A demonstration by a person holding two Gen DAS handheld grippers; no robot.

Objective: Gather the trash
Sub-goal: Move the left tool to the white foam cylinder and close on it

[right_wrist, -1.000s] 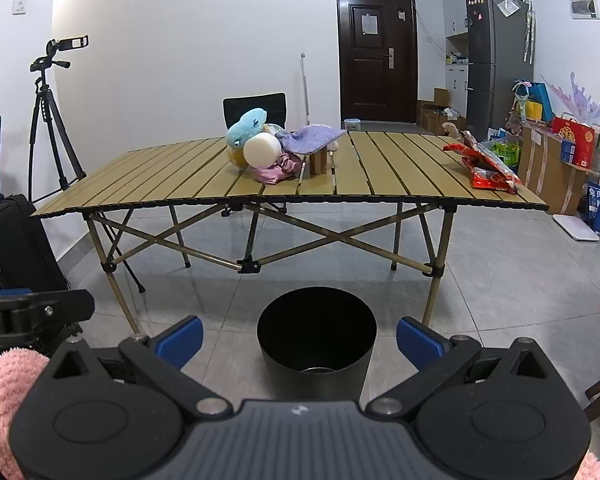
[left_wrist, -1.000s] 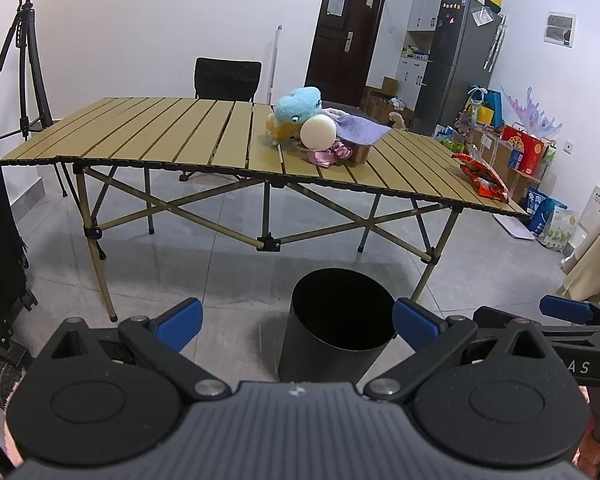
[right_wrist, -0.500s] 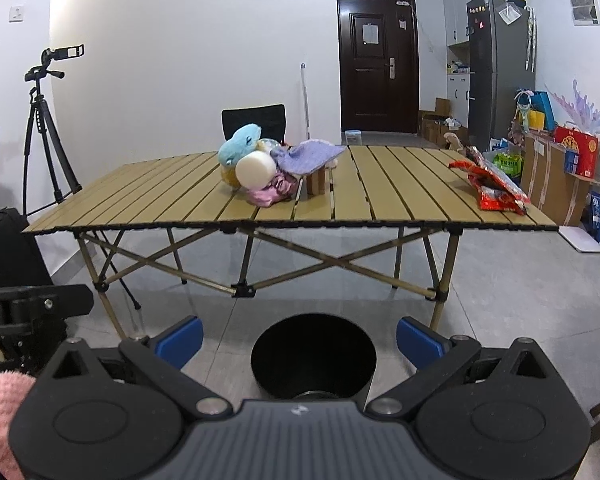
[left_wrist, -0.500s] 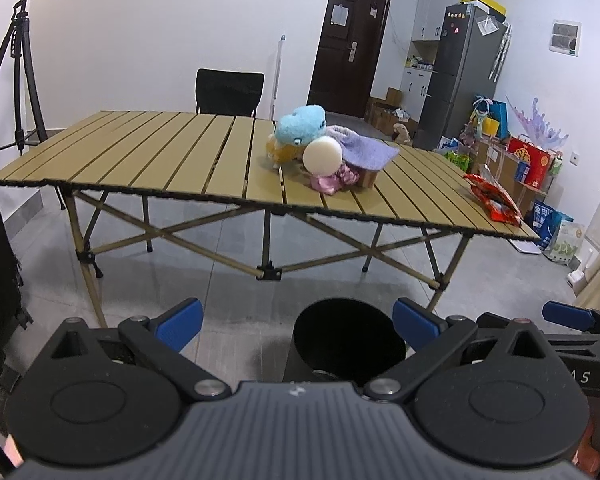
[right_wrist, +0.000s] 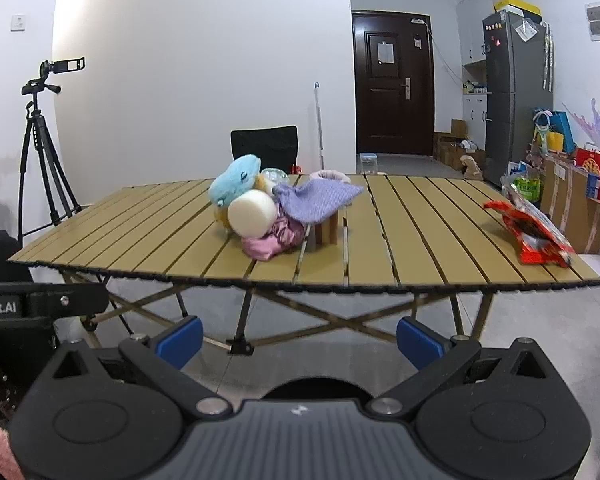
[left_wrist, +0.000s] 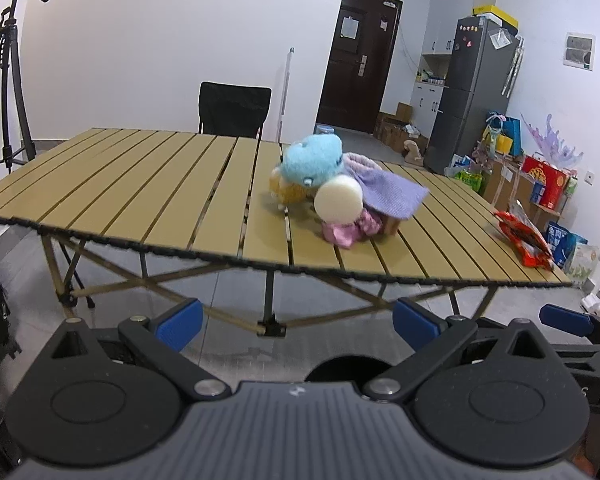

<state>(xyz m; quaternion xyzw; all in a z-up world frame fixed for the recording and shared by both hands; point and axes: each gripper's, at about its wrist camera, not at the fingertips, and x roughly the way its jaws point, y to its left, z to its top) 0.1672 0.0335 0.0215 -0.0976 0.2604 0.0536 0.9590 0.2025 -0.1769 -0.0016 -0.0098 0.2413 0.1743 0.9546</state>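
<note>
A red snack wrapper [left_wrist: 525, 240] lies at the right end of the slatted table [left_wrist: 140, 200]; it also shows in the right wrist view [right_wrist: 534, 236]. A black trash bin [left_wrist: 346, 368] stands on the floor before the table, mostly hidden behind my left gripper [left_wrist: 298, 316]; its rim [right_wrist: 314, 388] also peeks over my right gripper [right_wrist: 300, 338]. Both grippers are open, empty and short of the table's front edge. Mid-table is a pile: a blue plush toy [left_wrist: 312, 160], a white foam cylinder [left_wrist: 337, 199], a purple cloth [left_wrist: 392, 192] and a pink crumpled item [left_wrist: 350, 230].
A black chair [left_wrist: 234, 110] stands behind the table. A camera tripod [left_wrist: 8, 80] stands at the left wall. A fridge [left_wrist: 474, 92], boxes and bags [left_wrist: 540, 184] line the right side. A dark door [right_wrist: 392, 84] is at the back. The right gripper shows in the left view [left_wrist: 564, 320].
Both grippers have risen and tilted up toward the table; the bin has dropped almost out of view below them, and the table pile looks closer.
</note>
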